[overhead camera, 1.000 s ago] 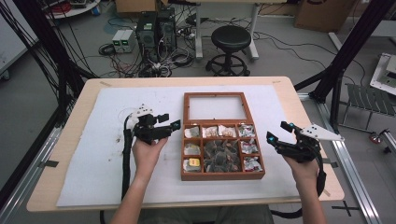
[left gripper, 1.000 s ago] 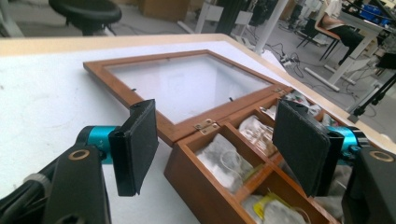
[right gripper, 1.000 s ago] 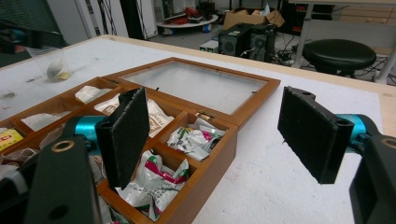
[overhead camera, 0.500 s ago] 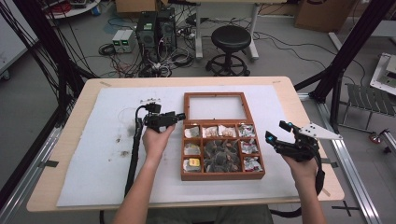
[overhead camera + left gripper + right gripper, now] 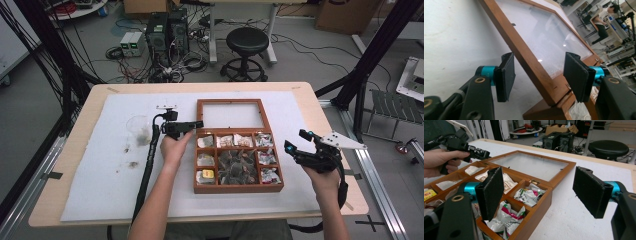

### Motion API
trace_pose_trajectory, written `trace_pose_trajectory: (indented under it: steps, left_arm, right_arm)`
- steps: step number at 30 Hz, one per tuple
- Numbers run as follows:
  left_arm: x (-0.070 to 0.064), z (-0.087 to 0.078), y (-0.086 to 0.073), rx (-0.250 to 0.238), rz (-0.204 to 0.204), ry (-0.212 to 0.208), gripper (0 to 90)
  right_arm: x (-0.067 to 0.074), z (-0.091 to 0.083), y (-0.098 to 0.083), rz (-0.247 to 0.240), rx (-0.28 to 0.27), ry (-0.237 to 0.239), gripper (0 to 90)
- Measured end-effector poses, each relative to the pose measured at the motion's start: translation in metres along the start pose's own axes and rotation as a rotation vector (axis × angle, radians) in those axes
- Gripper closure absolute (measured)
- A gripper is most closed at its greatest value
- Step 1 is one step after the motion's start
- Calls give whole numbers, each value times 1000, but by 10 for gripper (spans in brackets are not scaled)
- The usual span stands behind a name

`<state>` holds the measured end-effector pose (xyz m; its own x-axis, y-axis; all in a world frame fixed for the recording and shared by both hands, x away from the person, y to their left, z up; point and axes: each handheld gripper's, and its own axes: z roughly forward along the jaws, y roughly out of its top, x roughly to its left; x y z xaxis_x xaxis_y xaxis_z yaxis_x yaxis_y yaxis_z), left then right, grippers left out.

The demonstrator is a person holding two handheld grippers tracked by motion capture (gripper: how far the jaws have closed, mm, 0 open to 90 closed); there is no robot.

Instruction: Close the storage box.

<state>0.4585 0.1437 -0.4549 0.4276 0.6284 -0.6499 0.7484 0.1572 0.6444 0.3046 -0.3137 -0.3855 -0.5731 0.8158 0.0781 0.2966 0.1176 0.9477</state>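
Observation:
A wooden compartment box holds several wrapped packets in the middle of the mat. Its glass-paned lid lies open and flat behind it. My left gripper is at the lid's near left corner. In the left gripper view the two pads straddle the lid's wooden rail; the left gripper has just been closing, and gaps still show on both sides. My right gripper hovers open to the right of the box. The right gripper has nothing between its pads and faces the packets and the lid.
A white foam mat covers the wooden table, with small stains left of my left hand. Black frame posts stand at the table's sides. A stool and computer cases are on the floor beyond.
My left gripper has moved right and down, from over the mat to the lid's left corner, and its jaws have narrowed. The right gripper has stayed where it was.

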Motion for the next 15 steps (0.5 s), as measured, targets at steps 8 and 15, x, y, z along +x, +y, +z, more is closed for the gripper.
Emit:
trace_pose_trajectory:
  steps: [8, 15]
  left_arm:
    - [8, 5, -3, -3, -42, 4, 525]
    - [12, 11, -4, -15, -87, -39, 539]
  right_arm:
    - [-2, -3, 0, 3, -7, -3, 257]
    - [-1, -2, 1, 0, -6, 4, 257]
